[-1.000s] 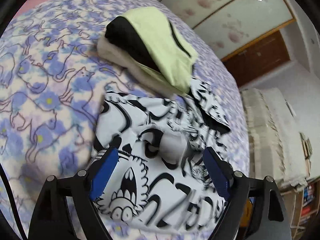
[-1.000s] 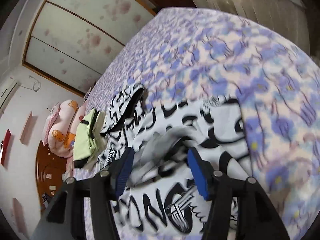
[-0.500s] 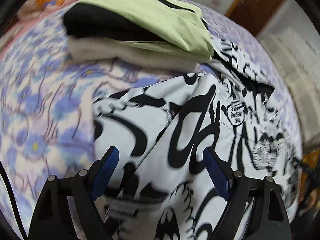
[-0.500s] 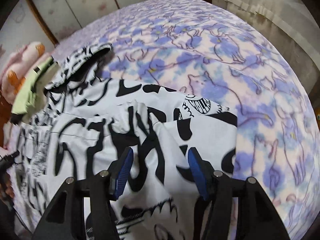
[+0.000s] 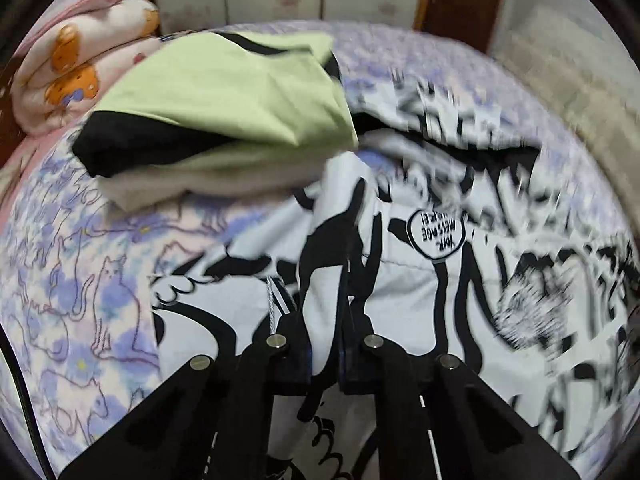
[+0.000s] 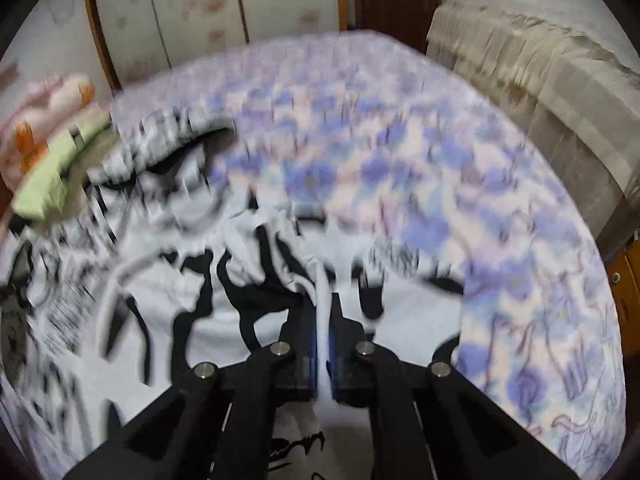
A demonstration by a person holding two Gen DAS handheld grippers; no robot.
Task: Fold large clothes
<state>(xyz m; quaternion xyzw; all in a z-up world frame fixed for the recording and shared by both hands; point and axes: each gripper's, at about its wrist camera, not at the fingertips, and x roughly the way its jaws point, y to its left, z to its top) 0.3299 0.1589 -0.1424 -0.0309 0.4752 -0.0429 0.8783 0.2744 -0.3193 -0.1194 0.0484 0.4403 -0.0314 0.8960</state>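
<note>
Across the bed (image 5: 72, 280), covered by a lilac and pink cat-print blanket (image 6: 420, 160), lies the black-and-white printed garment (image 5: 440, 280), spread loosely with ridges and creases over the near part of the blanket; its far sleeve or hem rises in a dark-lined fold toward the back of the bed, though motion blur makes that part hard to read. Beyond the garment's far left edge, touching it, sits a stack of folded clothes (image 5: 224, 112): a pale green piece on top, a black one under it, a cream one at the bottom. Behind that stack, at the head of the bed, rests a pink pillow with orange figures (image 5: 80, 60). Past the bed's right side stands a beige draped piece of furniture (image 6: 540, 92), and pale floral sliding panels (image 6: 192, 8) with a dark wooden door beside them close off the back of the room. Nearest the garment's front edge, the left gripper (image 5: 325, 344) has its blue-padded jaws drawn narrow around a raised ridge of the printed cloth, which passes between them. Farther along the same garment, toward the bare blanket on the right, the right gripper (image 6: 322, 340) is likewise pinched nearly closed on a thin white fold of the cloth standing up between its pads.
</note>
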